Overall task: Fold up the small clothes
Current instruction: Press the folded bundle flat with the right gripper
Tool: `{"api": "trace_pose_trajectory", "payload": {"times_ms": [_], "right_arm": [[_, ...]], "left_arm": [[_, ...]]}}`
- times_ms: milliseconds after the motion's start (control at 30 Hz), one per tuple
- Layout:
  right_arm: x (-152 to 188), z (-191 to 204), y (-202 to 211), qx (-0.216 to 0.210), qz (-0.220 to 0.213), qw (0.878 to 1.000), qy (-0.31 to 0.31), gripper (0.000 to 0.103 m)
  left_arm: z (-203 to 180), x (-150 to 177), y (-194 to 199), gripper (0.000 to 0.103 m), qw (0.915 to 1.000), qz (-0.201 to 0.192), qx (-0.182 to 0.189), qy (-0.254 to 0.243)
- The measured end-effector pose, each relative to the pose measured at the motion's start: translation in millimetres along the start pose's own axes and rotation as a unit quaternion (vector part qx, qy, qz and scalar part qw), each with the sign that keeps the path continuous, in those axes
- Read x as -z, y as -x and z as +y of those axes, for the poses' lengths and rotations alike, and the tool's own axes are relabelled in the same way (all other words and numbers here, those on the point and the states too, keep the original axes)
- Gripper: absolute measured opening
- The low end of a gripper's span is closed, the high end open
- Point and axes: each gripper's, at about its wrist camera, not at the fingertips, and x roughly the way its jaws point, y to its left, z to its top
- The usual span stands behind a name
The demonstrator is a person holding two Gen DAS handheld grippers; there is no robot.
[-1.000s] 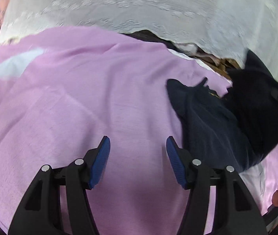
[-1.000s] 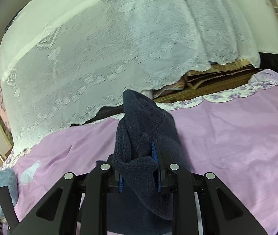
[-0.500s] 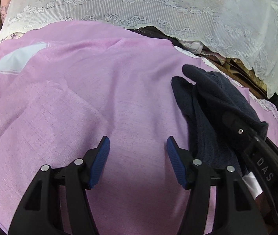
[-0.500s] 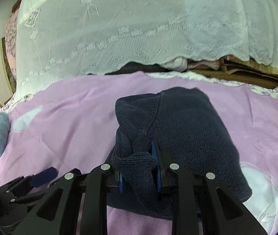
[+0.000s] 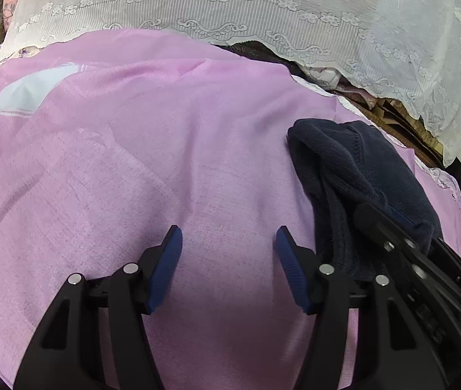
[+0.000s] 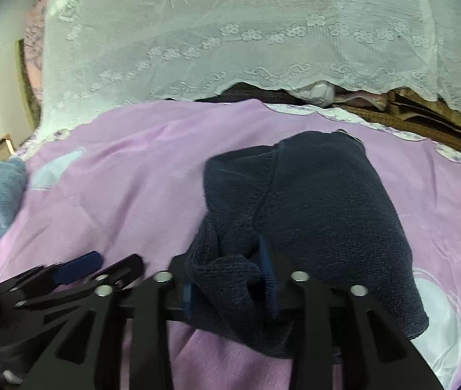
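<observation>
Only unreadable embossed letters show on the right claw point(image 5: 389, 227), its jaws just opening.

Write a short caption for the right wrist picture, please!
Right gripper, jaws just opening, letting go of the folded navy knit garment lying on the pink bedsheet.

The sweater point(image 6: 321, 201) lies on the bed sheet point(image 5: 133, 178), folded over on itself. The right gripper point(image 6: 230, 279) is at its near edge, with a fold of it between the jaws. The left gripper point(image 5: 227, 260) is just left of the sweater, over bare sheet. A small towel point(image 6: 6, 191) lies far left. Behind the bed hangs a lace cloth point(image 5: 263, 9).
</observation>
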Motion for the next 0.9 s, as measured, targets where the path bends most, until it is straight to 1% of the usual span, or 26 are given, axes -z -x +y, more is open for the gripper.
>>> {"api": "trace_pose_trajectory", "payload": {"times_ms": [67,167,233,267,333,367,400,433,467,500,533,567,600,667,733,800,833,900], "right_arm": [[0,0,11,-0.023,-0.012,1.0,0.004,0.049],[-3,-1,26,-0.049,-0.025,0.998,0.007,0.049],[-7,-7,41,-0.066,-0.046,0.997,-0.005,0.049],[-10,-12,48,-0.069,-0.057,0.996,-0.013,0.049],[-16,-26,63,-0.048,-0.087,0.995,-0.031,0.049],[-19,-33,67,-0.029,-0.095,0.994,-0.035,0.047],[-20,-41,69,0.0,-0.102,0.994,-0.034,0.04],[-20,-46,68,0.021,-0.101,0.994,-0.031,0.036],[-18,-52,65,0.036,-0.096,0.994,-0.031,0.031],[-15,-59,58,0.04,-0.082,0.995,-0.035,0.028],[-11,-62,52,0.035,-0.069,0.996,-0.039,0.027],[-7,-62,43,0.025,-0.052,0.998,-0.04,0.027],[-3,-58,36,0.025,-0.044,0.998,-0.029,0.027],[5,-42,29,0.037,-0.035,0.999,0.009,0.029],[14,-24,14,0.024,0.005,0.999,0.044,0.03],[20,-11,8,0.041,0.017,0.996,0.072,0.031],[19,-10,7,0.037,0.018,0.997,0.073,0.032],[20,-17,8,0.009,0.02,0.998,0.051,0.032]], "left_arm": [[-1,0,0,0.059,1.0,0.001,-0.001,-0.001],[-1,-1,0,0.059,1.0,0.001,0.0,-0.001],[-1,-1,0,0.059,1.0,0.001,0.001,0.0],[-1,-1,-1,0.059,1.0,0.001,0.001,0.001],[-1,-1,0,0.059,1.0,0.0,0.002,0.001],[-1,-1,0,0.059,1.0,0.001,0.002,0.001],[-1,-1,0,0.059,1.0,-0.001,0.003,0.002],[-1,-1,1,0.059,1.0,-0.002,0.004,0.002],[-1,-1,2,0.059,1.0,-0.005,0.005,0.003],[-1,-1,2,0.059,1.0,-0.006,0.005,0.003],[-1,-1,3,0.059,1.0,-0.006,0.006,0.003],[-2,0,4,0.059,1.0,-0.006,0.004,0.003],[-2,0,4,0.059,1.0,-0.006,0.004,0.003],[-2,0,6,0.059,0.9999,-0.011,0.004,0.003],[-5,1,12,0.059,0.9998,-0.021,0.003,0.003],[-11,0,22,0.059,0.9992,-0.039,0.006,-0.007],[-16,0,26,0.059,0.9988,-0.046,0.007,-0.015],[-29,0,32,0.062,0.9977,-0.053,0.011,-0.04]]}}
